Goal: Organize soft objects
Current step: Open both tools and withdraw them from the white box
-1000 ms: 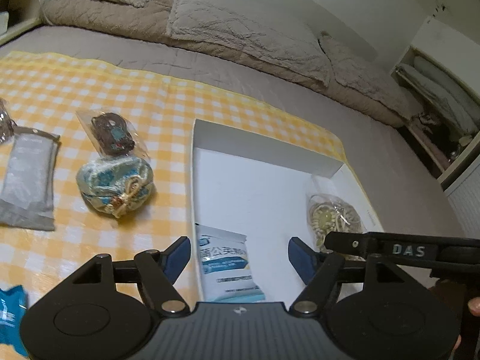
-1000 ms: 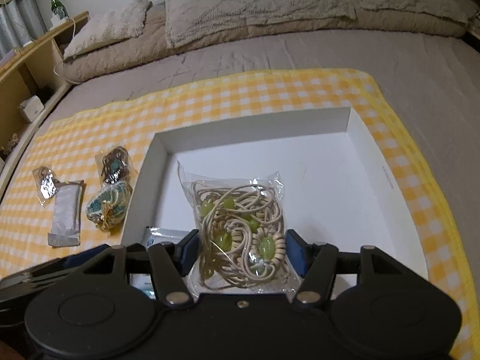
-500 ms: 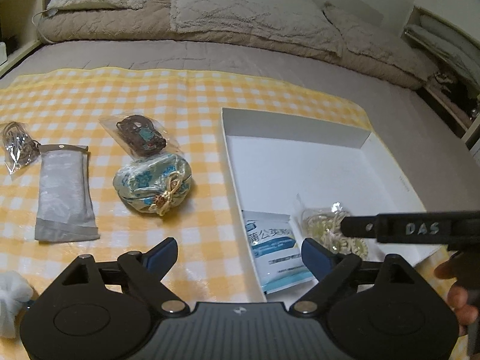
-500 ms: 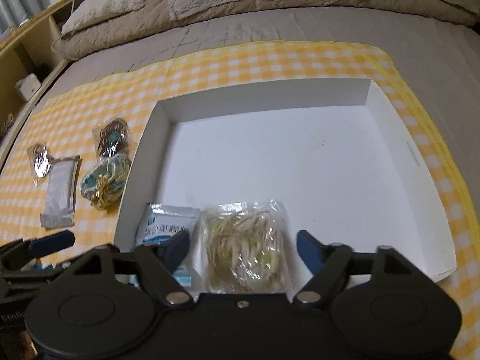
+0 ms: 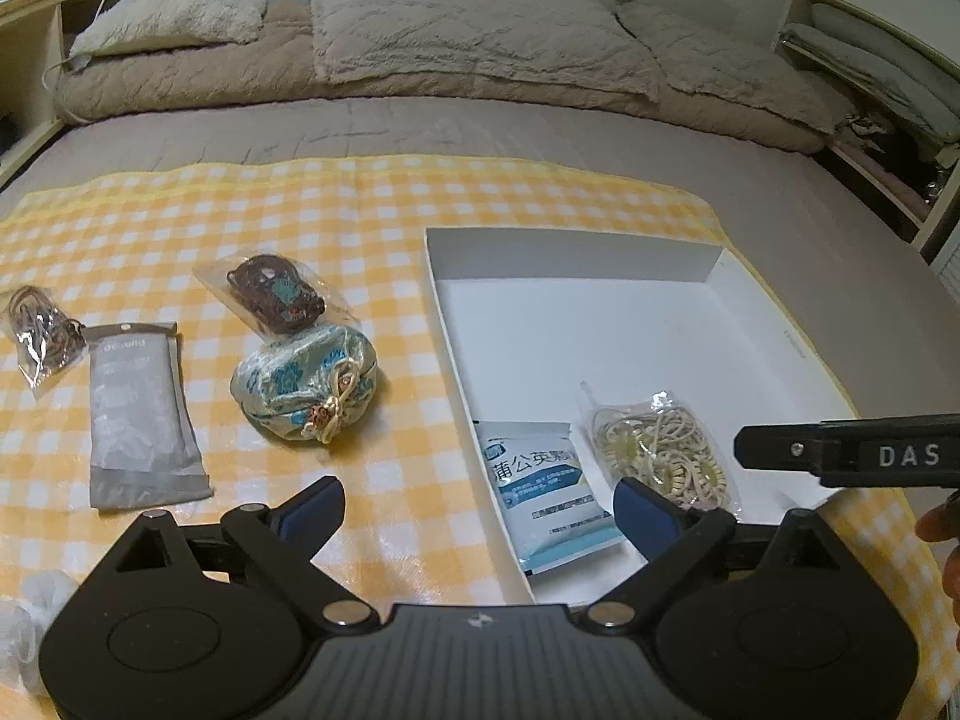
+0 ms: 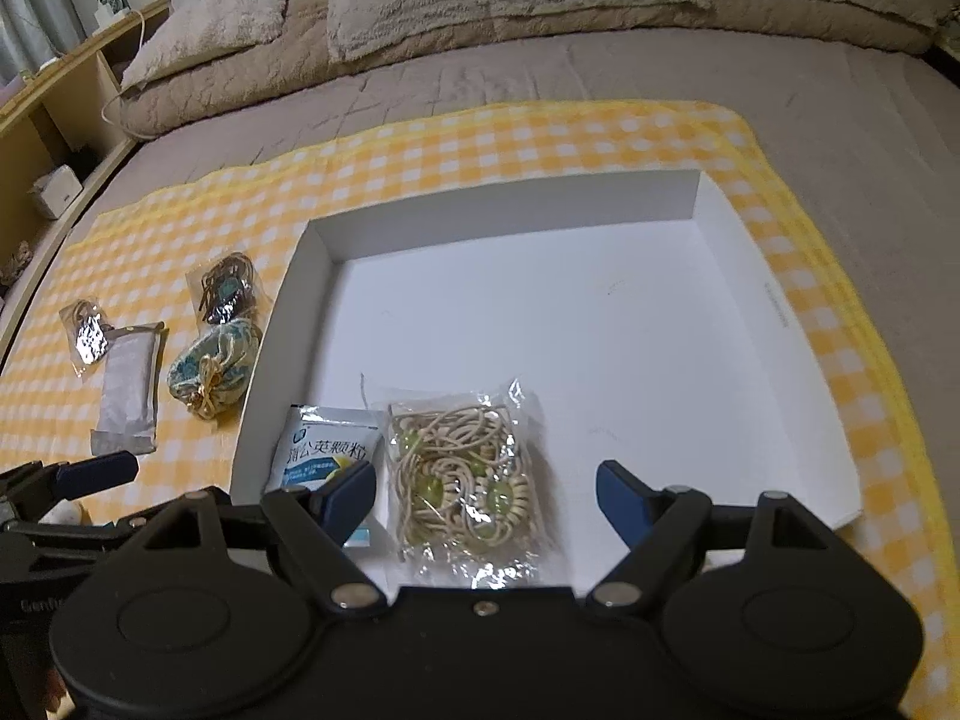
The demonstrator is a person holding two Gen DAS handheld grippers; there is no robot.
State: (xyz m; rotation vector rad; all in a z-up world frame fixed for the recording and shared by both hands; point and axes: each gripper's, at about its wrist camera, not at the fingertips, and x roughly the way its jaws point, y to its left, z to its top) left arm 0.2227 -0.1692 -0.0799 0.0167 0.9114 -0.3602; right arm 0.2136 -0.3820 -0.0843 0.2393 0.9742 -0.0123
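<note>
A white shallow box (image 5: 570, 252) (image 6: 510, 204) lies on a yellow checked cloth (image 5: 360, 210). In its near left corner lie a blue-white sachet (image 5: 540, 480) (image 6: 324, 444) and a clear bag of cream cord with green beads (image 5: 660, 456) (image 6: 462, 468). My right gripper (image 6: 486, 489) hovers open over that bag, pads clear of it. My left gripper (image 5: 480, 507) hangs over the box's near left edge, its jaws opening with nothing gripped. Left of the box lie a blue brocade pouch (image 5: 306, 381) (image 6: 213, 369), a bag of dark cord (image 5: 273, 294), and a grey pack (image 5: 141, 414).
A small bag of brown cord (image 5: 39, 324) lies at the cloth's left edge, a white fluffy thing (image 5: 36, 594) at the near left. Pillows (image 5: 480, 24) line the bed's far side; wooden shelves (image 6: 54, 138) stand left. A person's fingers (image 5: 942, 528) show at right.
The right gripper let go of the cream cord bag, opened and drew back; the bag now lies in the box beside the sachet. The left gripper's jaws spread wider and it rolled level.
</note>
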